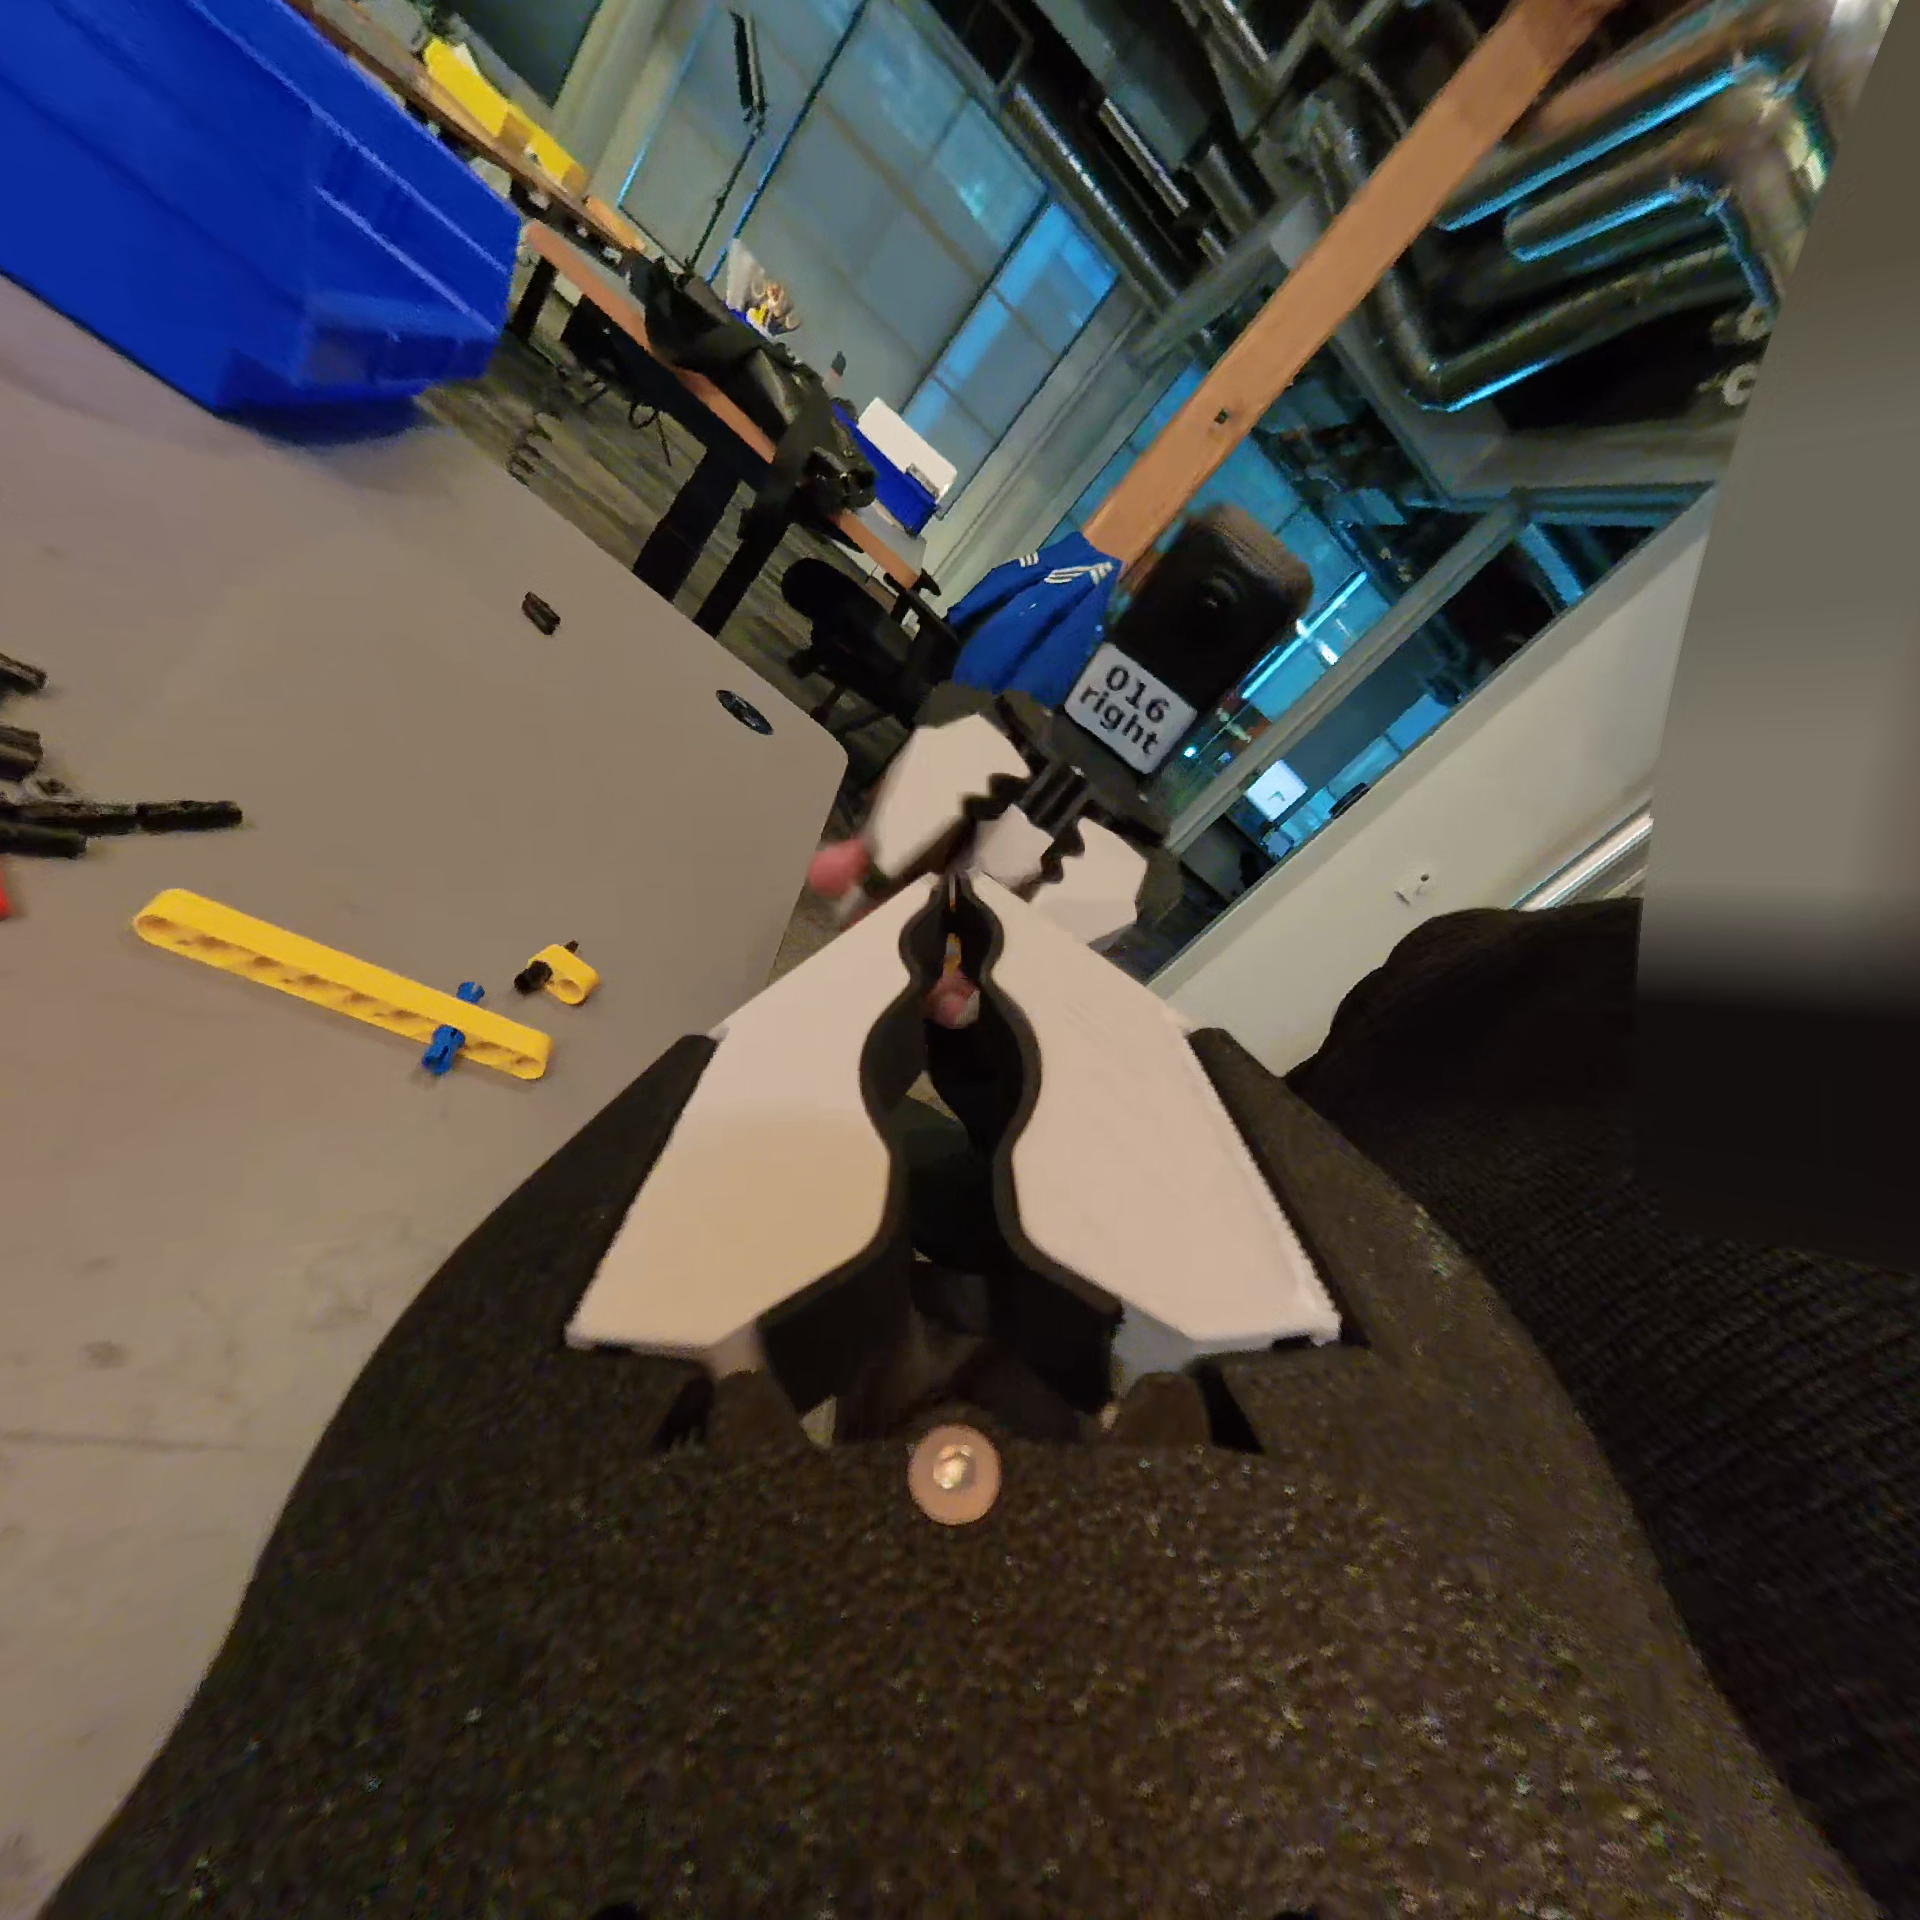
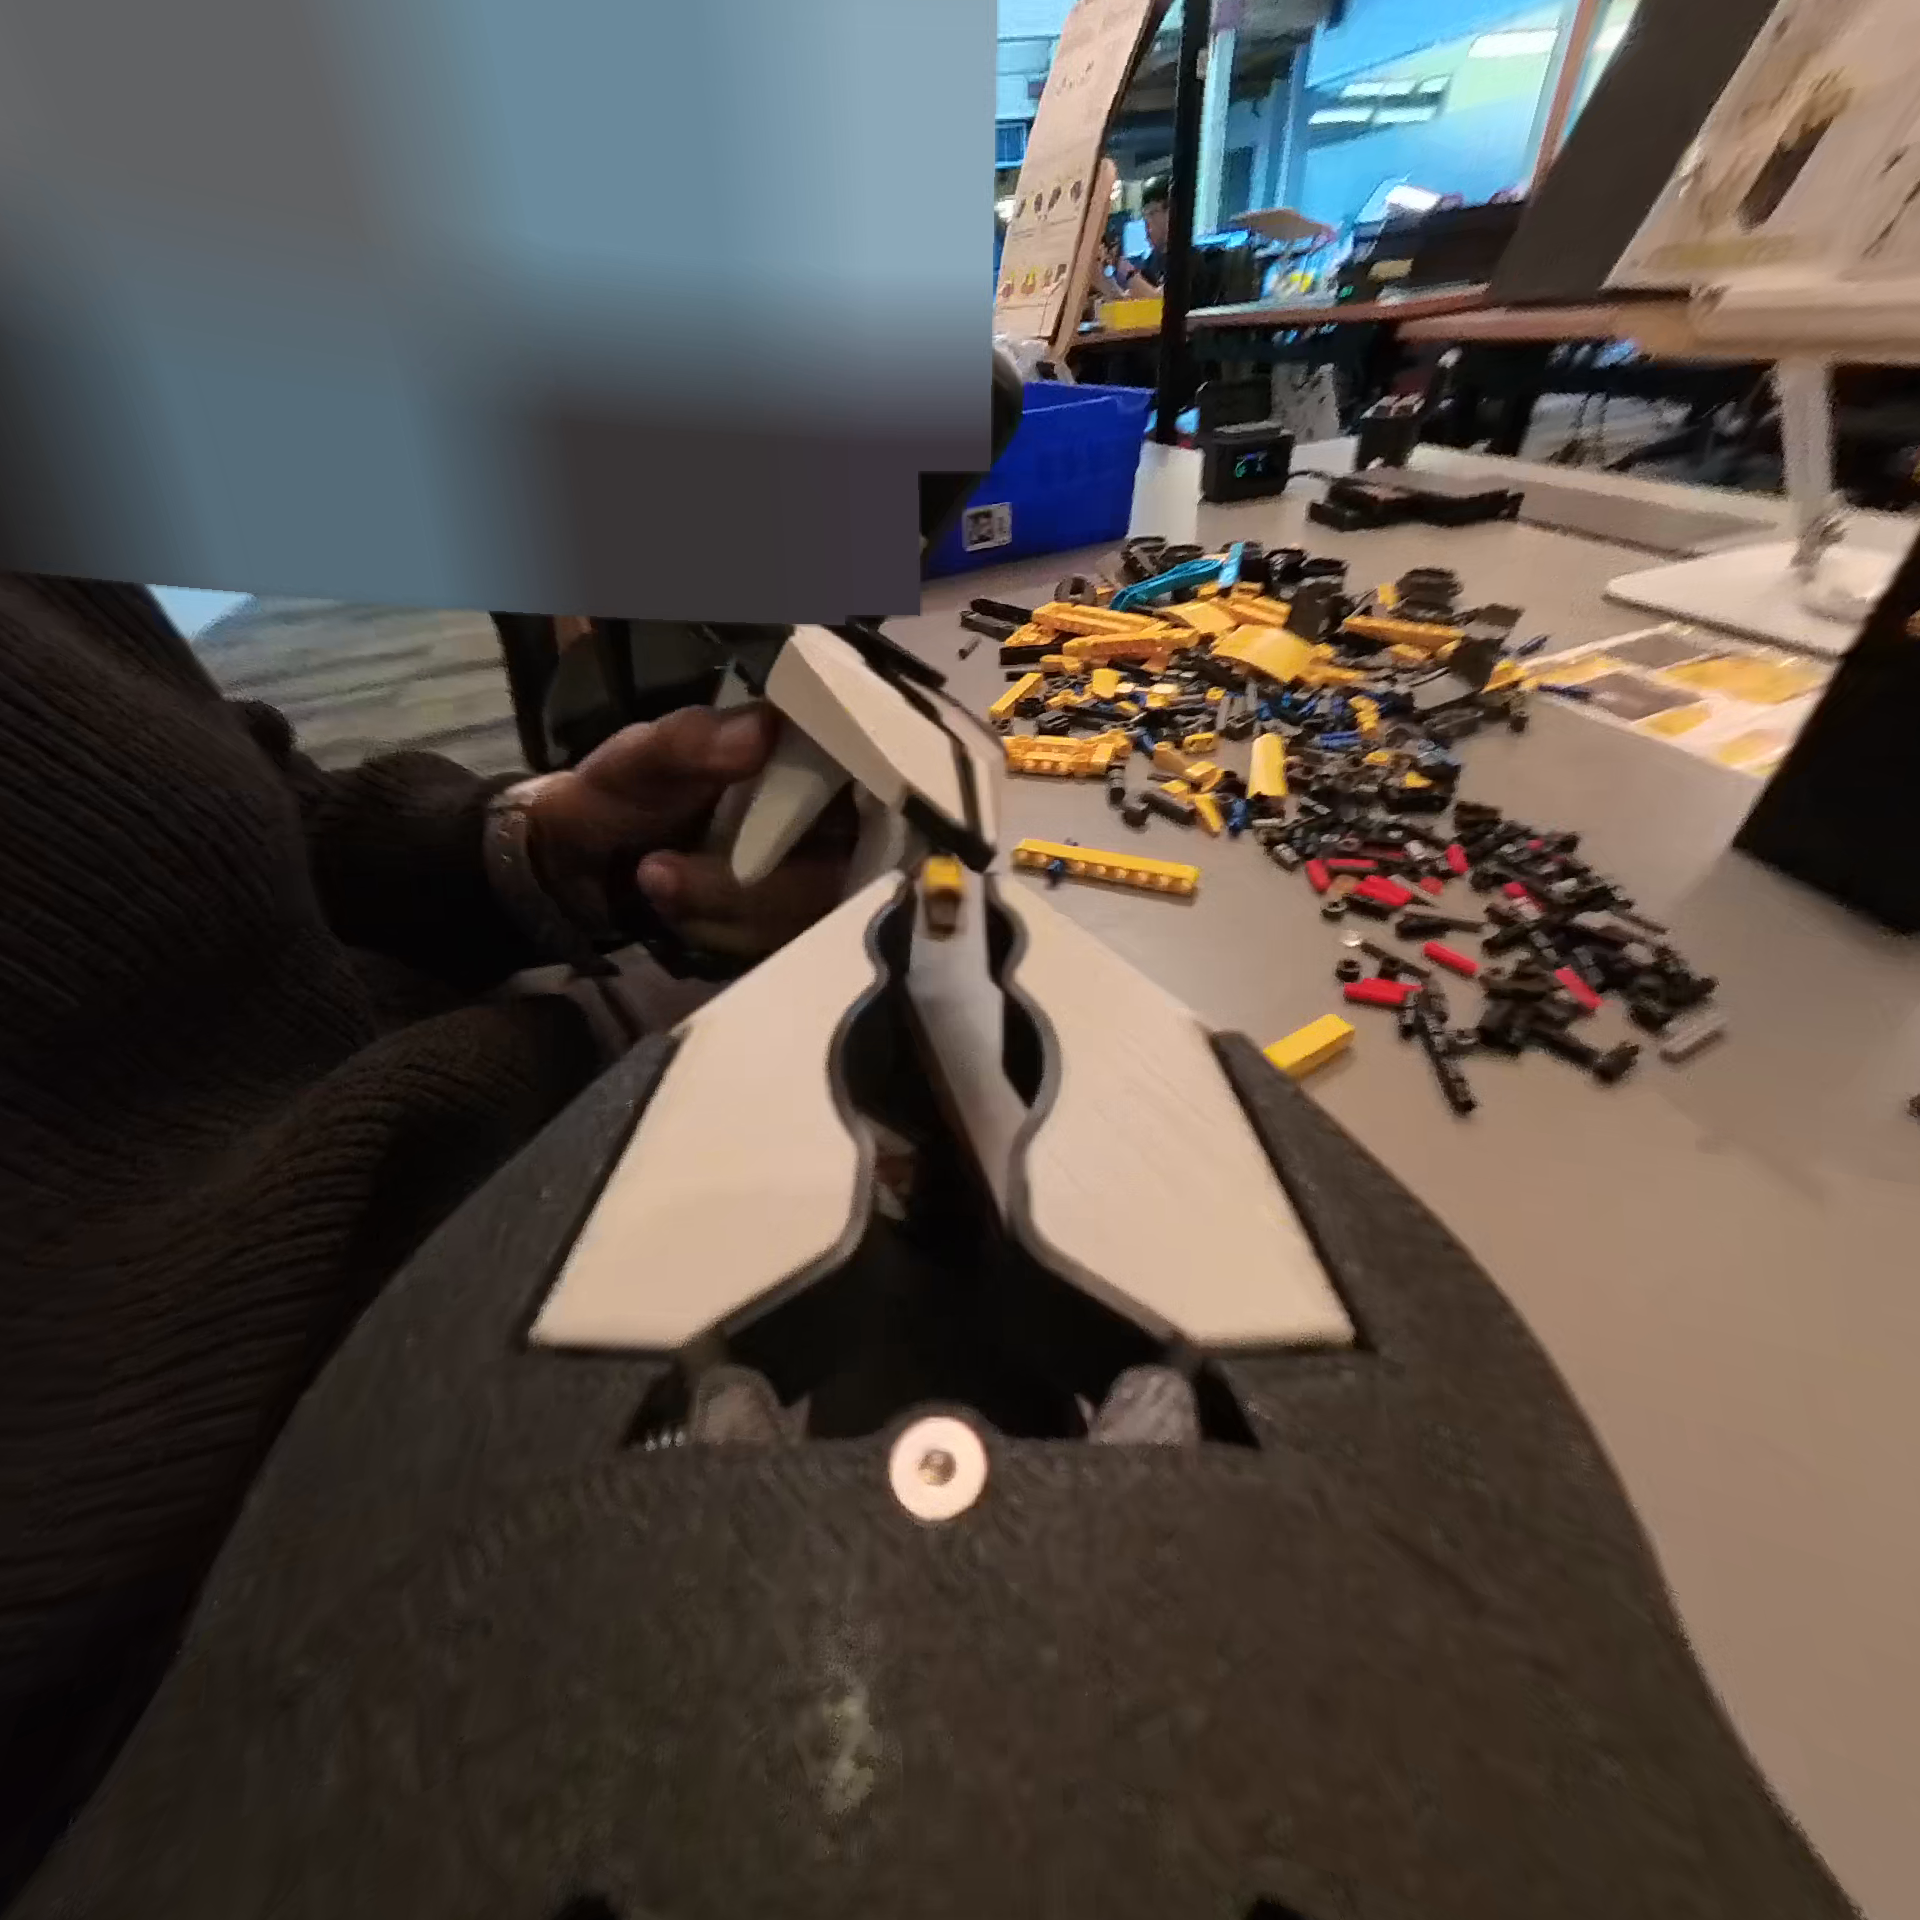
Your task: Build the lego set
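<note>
The right gripper (image 2: 943, 883) has its fingers pinched on a small yellow piece (image 2: 942, 876), long axis running out past the tips. The left gripper (image 1: 951, 914) meets it tip to tip, fingers narrow; what they hold cannot be told. A long yellow beam (image 1: 343, 982) lies on the counter (image 1: 312, 1195), left of the left fingers.

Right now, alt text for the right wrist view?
The right hand-held gripper pinches a small yellow piece tip to tip with the left hand-held gripper, beside a grey table strewn with yellow, black and red building pieces.
</note>
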`<state>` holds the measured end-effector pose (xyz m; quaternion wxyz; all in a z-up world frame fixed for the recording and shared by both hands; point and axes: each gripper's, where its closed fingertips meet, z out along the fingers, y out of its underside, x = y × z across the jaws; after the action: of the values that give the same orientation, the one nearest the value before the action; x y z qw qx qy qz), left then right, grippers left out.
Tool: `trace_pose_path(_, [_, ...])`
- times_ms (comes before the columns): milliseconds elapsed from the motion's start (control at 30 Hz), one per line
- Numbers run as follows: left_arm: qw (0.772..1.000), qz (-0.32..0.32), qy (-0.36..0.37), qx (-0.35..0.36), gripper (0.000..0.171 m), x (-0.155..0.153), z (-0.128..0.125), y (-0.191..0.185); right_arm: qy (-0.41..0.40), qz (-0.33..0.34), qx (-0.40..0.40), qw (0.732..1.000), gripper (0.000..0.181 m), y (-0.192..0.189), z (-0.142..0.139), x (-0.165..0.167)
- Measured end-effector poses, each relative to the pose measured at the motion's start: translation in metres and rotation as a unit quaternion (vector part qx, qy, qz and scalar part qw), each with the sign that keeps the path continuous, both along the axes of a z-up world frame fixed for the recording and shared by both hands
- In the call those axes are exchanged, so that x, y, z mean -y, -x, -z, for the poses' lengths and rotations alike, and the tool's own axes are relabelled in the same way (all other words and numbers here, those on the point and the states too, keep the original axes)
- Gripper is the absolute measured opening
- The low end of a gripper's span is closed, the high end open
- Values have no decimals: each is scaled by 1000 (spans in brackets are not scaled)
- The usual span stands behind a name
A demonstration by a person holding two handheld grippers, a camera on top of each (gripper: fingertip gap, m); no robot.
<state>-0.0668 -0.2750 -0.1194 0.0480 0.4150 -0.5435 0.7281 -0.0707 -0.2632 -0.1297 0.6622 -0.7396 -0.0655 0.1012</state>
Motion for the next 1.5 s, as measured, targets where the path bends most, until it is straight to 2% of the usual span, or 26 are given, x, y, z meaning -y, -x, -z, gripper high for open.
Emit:
trace_pose_path(67, [999, 6, 35, -28, 0, -4, -1, -1, -17, 33, 61, 997, 45, -7, 0, 1])
trace_pose_path(100, [998, 12, 51, -43, 0, -5, 0, -1, -25, 40, 98, 994, 45, -7, 2, 2])
trace_pose_path(300, [987, 43, 107, -112, 0, -5, 10, -1, -82, 45, 261, 961, 41, 9, 1, 5])
trace_pose_path(333, [987, 36, 105, -117, 0, -6, 13, -3, -75, 55, 283, 955, 25, 8, 5, 3])
trace_pose_path(433, [992, -8, 68, -110, 0, -16, 24, -11, -26, 135, 317, 939, 16, -25, 21, 1])
trace_pose_path(533, [994, -10, 65, -89, 0, -20, 17, -6, -46, 170, 260, 950, 16, -47, 5, 17])
trace_pose_path(633, [997, -35, 33, -68, 0, -27, 19, -5, -119, 161, 179, 963, 15, -50, -22, 35])
trace_pose_path(733, [997, -44, 25, -58, 0, -31, 18, -4, -148, 157, 143, 966, 15, -51, -30, 41])
trace_pose_path(933, [996, -70, 32, -37, 0, -43, 10, 4, -132, 148, 144, 970, 15, -45, -19, 34])
trace_pose_path(1133, [992, -122, 17, -21, 0, -63, 7, 22, -124, 131, 129, 975, 15, -27, -7, 36])
trace_pose_path(1300, [984, -177, -3, -6, 0, -70, 12, 49, -127, 110, 91, 982, 16, 3, 7, 58])
trace_pose_path(1500, [967, -250, -46, -17, 1, -51, 36, 98, -83, 104, 63, 989, 17, 43, 41, 92])
